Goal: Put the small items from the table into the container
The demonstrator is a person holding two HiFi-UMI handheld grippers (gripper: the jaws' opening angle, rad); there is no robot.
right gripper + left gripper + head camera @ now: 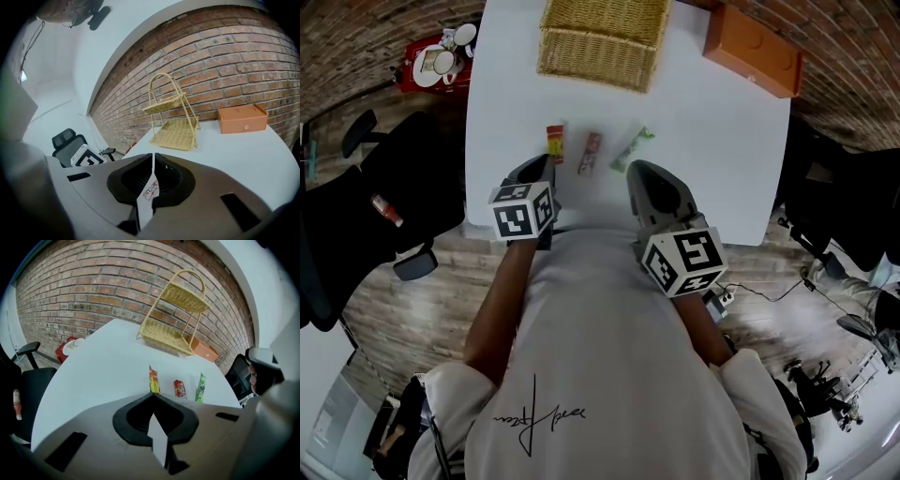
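Observation:
Three small packets lie in a row on the white table (712,141): a red-and-yellow packet (555,142) (153,380), a red-and-white packet (590,154) (180,389) and a green packet (632,149) (201,387). The two-tier wicker basket (602,42) (176,329) (176,126) stands at the table's far edge. My left gripper (536,167) (152,395) is shut and empty, its tip just short of the red-and-yellow packet. My right gripper (643,172) (153,154) is shut too, near the table's front edge below the green packet, aimed at the basket.
An orange box (754,52) (242,119) sits at the far right of the table. Off the table's left stand a black office chair (384,206) and a red box with cups (431,64). More dark chairs and cables are at the right (834,206).

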